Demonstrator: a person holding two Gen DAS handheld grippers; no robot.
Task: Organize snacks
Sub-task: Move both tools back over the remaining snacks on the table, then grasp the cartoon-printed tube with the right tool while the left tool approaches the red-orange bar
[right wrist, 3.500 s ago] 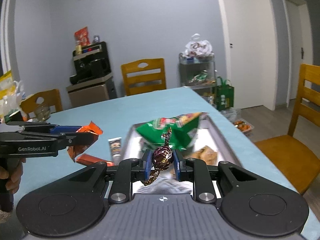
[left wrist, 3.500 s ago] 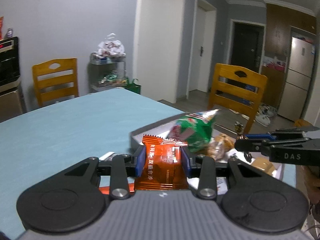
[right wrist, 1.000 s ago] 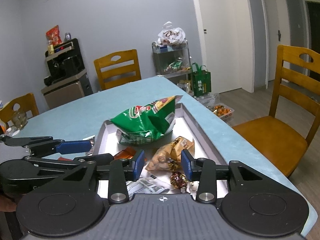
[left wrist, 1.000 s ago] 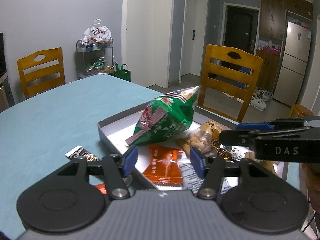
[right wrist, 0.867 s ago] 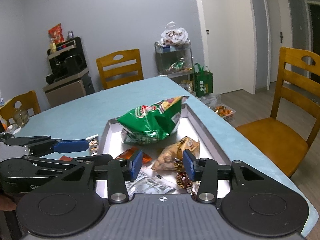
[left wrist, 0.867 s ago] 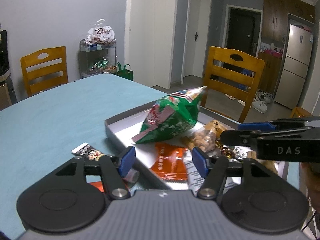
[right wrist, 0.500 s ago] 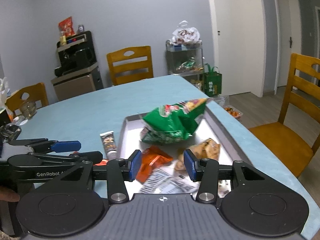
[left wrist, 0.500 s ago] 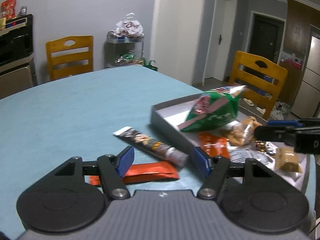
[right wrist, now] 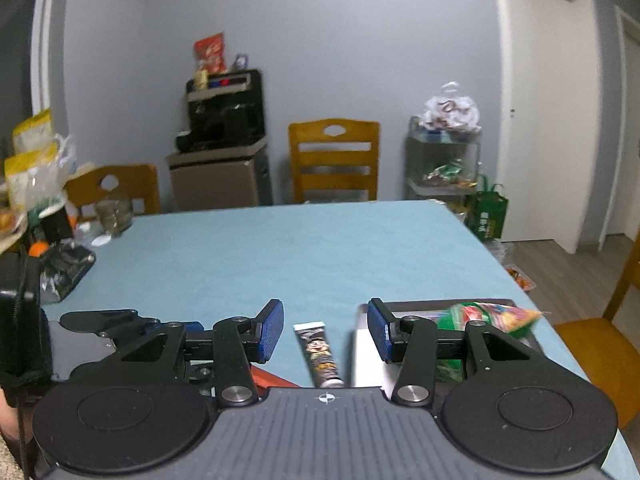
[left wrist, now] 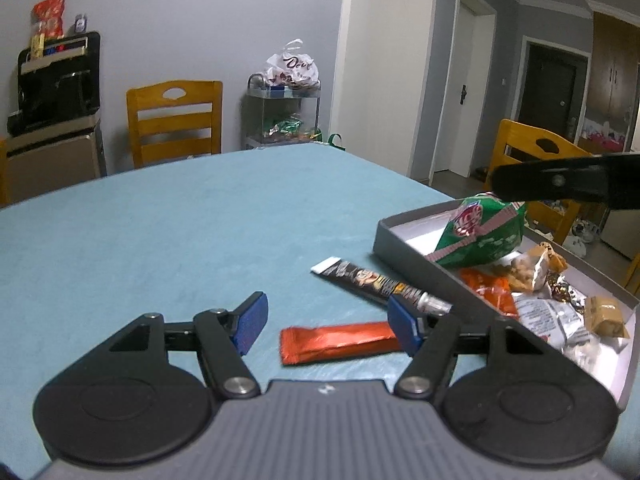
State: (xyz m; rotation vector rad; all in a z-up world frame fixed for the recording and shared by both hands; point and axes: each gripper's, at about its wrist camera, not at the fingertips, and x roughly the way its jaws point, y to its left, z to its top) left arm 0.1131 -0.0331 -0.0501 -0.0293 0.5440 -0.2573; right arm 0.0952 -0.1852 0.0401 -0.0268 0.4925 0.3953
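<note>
My left gripper (left wrist: pixel 326 316) is open and empty, low over a long orange-red snack bar (left wrist: pixel 340 345) lying on the blue table. A dark snack stick (left wrist: pixel 380 285) lies just beyond it, beside a grey tray (left wrist: pixel 404 246). The tray holds a green chip bag (left wrist: pixel 480 234), an orange packet (left wrist: pixel 490 295), nuts and several small sweets. My right gripper (right wrist: pixel 325 330) is open and empty above the same dark stick (right wrist: pixel 318 354), with the tray (right wrist: pixel 366 354) and green bag (right wrist: pixel 492 316) to its right. Its finger (left wrist: pixel 560 182) shows in the left view.
The blue table (left wrist: pixel 180 232) stretches away from both grippers. Wooden chairs (left wrist: pixel 174 120) (right wrist: pixel 334 158) stand at its far side and right side. Cups, bags and clutter (right wrist: pixel 52 216) crowd the table's left end. My left gripper's body (right wrist: pixel 120 332) sits left of my right one.
Both grippers let go of their snacks into the tray, opened, and swung left away from the tray to the two bars lying on the table.
</note>
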